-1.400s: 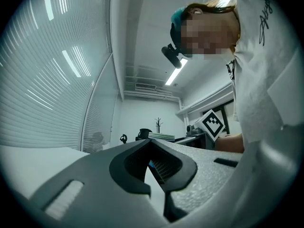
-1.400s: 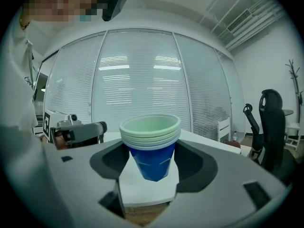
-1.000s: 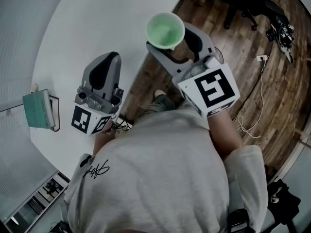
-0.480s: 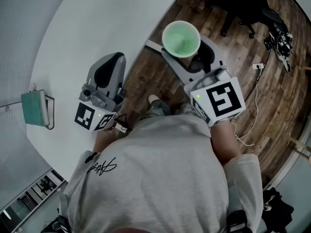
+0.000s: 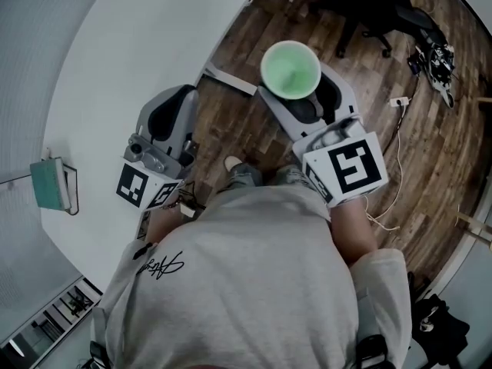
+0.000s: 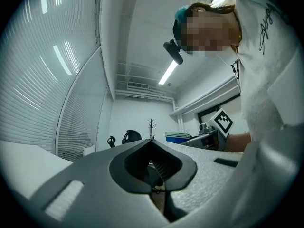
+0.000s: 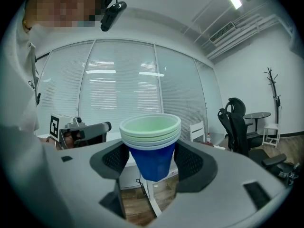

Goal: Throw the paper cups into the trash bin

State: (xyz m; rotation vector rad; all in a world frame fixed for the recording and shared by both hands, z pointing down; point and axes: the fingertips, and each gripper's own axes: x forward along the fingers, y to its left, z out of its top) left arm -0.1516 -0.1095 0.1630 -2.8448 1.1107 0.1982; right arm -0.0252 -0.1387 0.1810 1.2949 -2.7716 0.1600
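As the right gripper [image 5: 298, 98] clamps the stack of paper cups [image 7: 151, 127] upright over the wood floor [image 5: 254, 21], no trash bin shows anywhere. The risk, I'd say: those tapered sides could slide between the jaws, or a tilt could spill the nested cups. The left gripper [image 5: 173, 98] hangs pinched together, empty, beside the white table [image 5: 131, 44]. An office chair [image 5: 377, 6] and a loose cable [image 5: 392, 129] crowd the far right.

Open wood floor [image 5: 231, 129] ahead, white table [image 5: 138, 52] left (edge close), office chair [image 5: 361, 6] beyond.
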